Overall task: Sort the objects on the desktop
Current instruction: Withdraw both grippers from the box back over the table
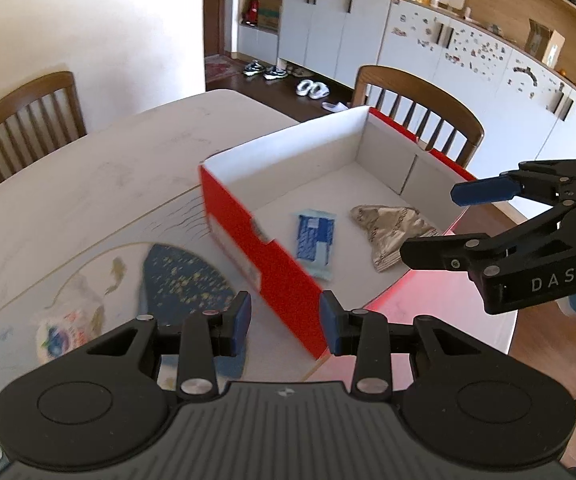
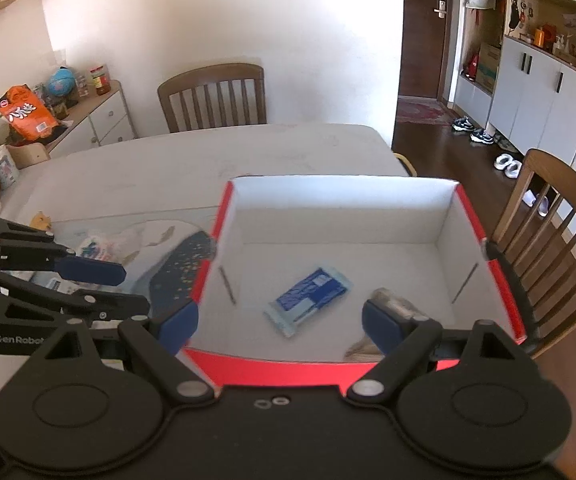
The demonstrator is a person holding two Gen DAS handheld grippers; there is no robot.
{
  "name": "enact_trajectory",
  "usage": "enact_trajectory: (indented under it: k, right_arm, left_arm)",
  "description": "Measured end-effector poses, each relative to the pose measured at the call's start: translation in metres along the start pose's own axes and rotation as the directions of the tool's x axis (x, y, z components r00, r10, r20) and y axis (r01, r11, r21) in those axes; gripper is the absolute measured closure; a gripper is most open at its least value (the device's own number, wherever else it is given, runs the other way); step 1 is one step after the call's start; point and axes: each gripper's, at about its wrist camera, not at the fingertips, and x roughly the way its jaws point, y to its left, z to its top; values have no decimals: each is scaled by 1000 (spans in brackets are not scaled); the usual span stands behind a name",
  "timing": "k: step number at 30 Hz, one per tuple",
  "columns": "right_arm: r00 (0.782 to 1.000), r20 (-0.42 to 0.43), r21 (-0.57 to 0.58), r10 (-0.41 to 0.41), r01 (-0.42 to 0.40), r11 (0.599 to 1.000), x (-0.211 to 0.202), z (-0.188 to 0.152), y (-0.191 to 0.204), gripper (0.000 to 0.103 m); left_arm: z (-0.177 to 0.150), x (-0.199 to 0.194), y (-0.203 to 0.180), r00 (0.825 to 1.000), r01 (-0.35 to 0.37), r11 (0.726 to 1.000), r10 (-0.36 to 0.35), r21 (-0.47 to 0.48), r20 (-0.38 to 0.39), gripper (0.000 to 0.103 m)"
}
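A red box with a white inside [image 1: 280,148] [image 2: 344,200] stands on the table. In it lie a blue packet [image 1: 315,240] [image 2: 308,300] and a crumpled beige wrapper [image 1: 388,228] [image 2: 394,304]. My left gripper [image 1: 286,320] [image 2: 128,290] hovers over the box's near left corner, jaws a little apart with nothing between them. My right gripper [image 2: 280,328] [image 1: 428,224] hangs above the box's near side, jaws wide and empty. A white snack packet [image 1: 68,328] [image 2: 96,248] lies on the mat left of the box.
A clear placemat with a dark blue starry shape [image 1: 184,276] [image 2: 180,276] covers the pale table [image 1: 88,168] beside the box. Wooden chairs [image 1: 28,120] [image 2: 216,96] [image 2: 560,232] stand around it. More small packets lie at the left edge, blurred.
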Motion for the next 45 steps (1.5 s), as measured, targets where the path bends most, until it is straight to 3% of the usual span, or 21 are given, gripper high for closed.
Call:
enact_trajectory:
  k: [11, 22, 40, 45]
  right_arm:
    - [998, 14, -81, 69, -67, 994, 1, -11, 70, 14]
    - [992, -15, -103, 121, -122, 987, 5, -27, 126, 14]
    - [982, -69, -144, 178, -187, 972, 23, -41, 194, 14]
    - [979, -86, -159, 187, -199, 967, 30, -42, 207, 14]
  left_arm:
    - [-47, -35, 43, 1000, -24, 999, 25, -44, 14, 64]
    - [-91, -67, 89, 998, -51, 993, 55, -103, 36, 49]
    - [-151, -91, 141, 994, -92, 983, 100, -158, 42, 17]
    - [-161, -94, 156, 992, -98, 980, 109, -174, 57, 0]
